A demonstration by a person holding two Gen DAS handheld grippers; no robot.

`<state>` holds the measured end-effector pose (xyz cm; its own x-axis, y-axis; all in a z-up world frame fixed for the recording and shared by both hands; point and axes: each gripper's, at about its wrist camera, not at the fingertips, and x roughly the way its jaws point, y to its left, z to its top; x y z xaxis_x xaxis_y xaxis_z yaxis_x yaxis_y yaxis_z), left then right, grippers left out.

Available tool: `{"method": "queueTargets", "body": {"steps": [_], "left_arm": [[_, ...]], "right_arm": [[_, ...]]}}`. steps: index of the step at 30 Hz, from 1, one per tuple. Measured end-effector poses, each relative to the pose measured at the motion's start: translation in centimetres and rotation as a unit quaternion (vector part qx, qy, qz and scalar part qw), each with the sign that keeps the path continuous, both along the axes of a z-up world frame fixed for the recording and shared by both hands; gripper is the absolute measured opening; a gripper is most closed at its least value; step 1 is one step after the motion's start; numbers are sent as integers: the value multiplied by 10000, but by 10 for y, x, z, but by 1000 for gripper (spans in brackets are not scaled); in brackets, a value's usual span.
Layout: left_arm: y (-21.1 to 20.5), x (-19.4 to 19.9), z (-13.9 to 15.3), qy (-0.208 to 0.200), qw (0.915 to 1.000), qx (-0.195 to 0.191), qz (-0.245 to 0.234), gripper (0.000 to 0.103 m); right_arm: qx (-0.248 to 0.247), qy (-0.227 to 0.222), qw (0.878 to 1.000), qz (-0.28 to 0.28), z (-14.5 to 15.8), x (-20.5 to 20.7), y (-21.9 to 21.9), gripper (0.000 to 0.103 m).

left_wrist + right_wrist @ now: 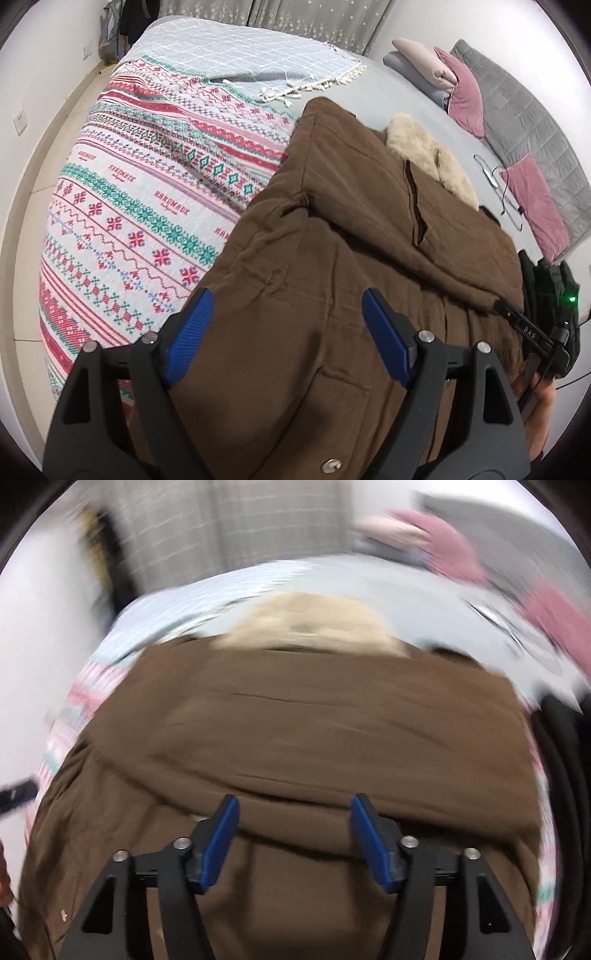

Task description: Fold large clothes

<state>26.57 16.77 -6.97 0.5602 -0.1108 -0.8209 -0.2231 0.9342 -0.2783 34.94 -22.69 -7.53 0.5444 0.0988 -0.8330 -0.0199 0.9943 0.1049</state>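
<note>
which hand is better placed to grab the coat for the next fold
Probably the left. Its tongs stand open, steady over the brown coat. The right tongs are open over the coat too, but that view is blurred by motion.

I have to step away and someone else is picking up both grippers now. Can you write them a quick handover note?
Left gripper: open, over the brown coat, holding nothing.
Right gripper: open, nothing between its pads; its view is blurred.
The coat lies on the patterned blanket on the bed, fur collar at the far end.
Done: the coat looks folded in from the sides.
Left: probably folding it across its length and tidying.
</note>
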Motion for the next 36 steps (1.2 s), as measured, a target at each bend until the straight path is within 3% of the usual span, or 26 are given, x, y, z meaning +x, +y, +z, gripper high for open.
{"method": "queueTargets", "body": {"steps": [3,6,9,14,18,21,27,31,36], "left_arm": [[0,-3,-7,110,9999,31,-87,83],[2,-6,-12,207,9996,145,-143,83],[5,-12,-16,268,9992,250,-141,83],[11,-28,-17,336,9986,334,-243,83],[18,-54,-5,169,9980,443,-409,83],[23,-76,5,-7,9971,588,-477,83],[34,-118,20,-241,9974,523,-423,83],[36,-140,22,-310,9965,698,-352,83],[55,-166,22,-294,9976,612,-140,83]], "right_arm": [[-257,636,9966,-465,-34,-7,-55,66],[267,396,9974,-541,-34,-27,-100,63],[206,358,9968,-687,-20,-40,-117,53],[-86,391,9971,-650,-20,-60,-115,51],[-1309,475,9866,-850,-8,-86,-100,59],[-834,311,9937,-679,8,-110,-106,60],[-891,206,9944,-522,25,-166,-104,64],[-602,63,9966,-561,36,-197,-110,75],[-716,277,9958,-499,23,-218,-110,76]]}}
